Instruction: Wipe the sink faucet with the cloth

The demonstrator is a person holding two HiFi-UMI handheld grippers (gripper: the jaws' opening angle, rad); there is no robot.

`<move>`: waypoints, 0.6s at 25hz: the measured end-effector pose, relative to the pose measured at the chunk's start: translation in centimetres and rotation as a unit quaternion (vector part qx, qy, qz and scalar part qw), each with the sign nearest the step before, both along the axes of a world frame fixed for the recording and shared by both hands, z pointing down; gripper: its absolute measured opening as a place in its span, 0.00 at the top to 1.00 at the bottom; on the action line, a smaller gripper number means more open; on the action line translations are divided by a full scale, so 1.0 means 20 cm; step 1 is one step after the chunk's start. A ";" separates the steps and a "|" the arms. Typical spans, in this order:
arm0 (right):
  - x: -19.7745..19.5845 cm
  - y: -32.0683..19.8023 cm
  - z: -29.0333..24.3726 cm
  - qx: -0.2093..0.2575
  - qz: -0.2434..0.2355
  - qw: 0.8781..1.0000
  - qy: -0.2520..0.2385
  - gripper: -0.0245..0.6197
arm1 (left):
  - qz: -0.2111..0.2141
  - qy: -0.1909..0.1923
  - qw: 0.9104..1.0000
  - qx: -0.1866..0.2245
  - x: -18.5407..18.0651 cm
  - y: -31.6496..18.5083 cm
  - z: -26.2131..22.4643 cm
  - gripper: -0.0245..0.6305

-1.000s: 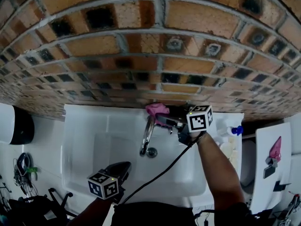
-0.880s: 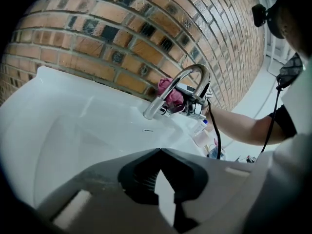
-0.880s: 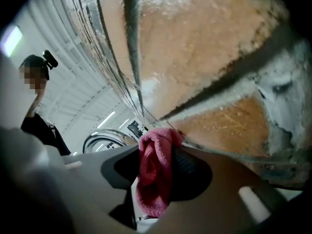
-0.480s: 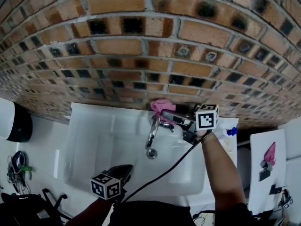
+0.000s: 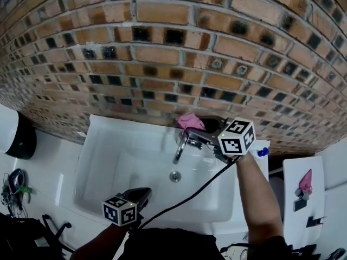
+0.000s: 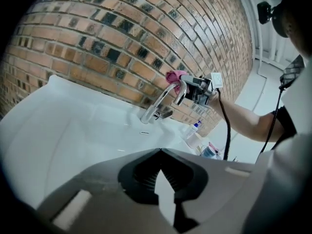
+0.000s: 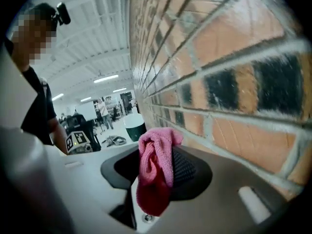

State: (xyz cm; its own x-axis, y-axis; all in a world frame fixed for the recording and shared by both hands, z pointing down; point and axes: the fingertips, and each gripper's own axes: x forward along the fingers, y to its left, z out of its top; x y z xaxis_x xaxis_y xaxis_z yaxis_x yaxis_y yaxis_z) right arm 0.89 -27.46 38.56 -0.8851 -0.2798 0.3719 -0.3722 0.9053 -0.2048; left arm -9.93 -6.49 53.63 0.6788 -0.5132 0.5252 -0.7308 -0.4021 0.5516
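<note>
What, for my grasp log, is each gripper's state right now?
Left gripper: jaws shut, empty.
Right gripper: jaws shut on the cloth.

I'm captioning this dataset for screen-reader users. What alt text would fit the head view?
The right tongs hold a pink cloth at the top of the curved chrome faucet, at the back of a white sink below a brick wall. The left tongs hang shut and empty over the sink's front edge.
</note>
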 end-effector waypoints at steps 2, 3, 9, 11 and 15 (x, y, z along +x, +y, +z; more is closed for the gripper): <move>-0.03 0.04 -0.02 0.037 0.000 0.998 0.044 0.71 | 0.002 0.003 1.000 0.003 0.00 0.03 -0.01 0.95; -0.04 0.06 -0.03 0.055 0.001 0.996 0.065 0.71 | 0.003 0.004 1.000 0.005 0.00 0.04 -0.01 0.95; -0.13 0.20 -0.04 0.164 0.007 0.967 0.196 0.71 | 0.012 0.006 1.000 0.008 -0.04 0.12 -0.01 0.95; -0.18 0.25 -0.04 0.203 0.008 0.952 0.231 0.71 | 0.013 0.005 1.000 0.009 -0.07 0.14 -0.01 0.95; -0.25 0.31 -0.01 0.269 0.033 0.918 0.289 0.71 | 0.014 0.007 1.000 0.015 -0.11 0.18 -0.02 0.95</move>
State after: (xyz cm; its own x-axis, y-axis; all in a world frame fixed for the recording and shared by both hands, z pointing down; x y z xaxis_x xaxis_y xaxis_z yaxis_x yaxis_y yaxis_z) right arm -4.04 -21.23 38.40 -0.5576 -0.6061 0.5673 -0.3347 0.7895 0.5145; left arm -12.08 -2.88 53.14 0.7001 -0.5096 0.5001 -0.7115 -0.4389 0.5488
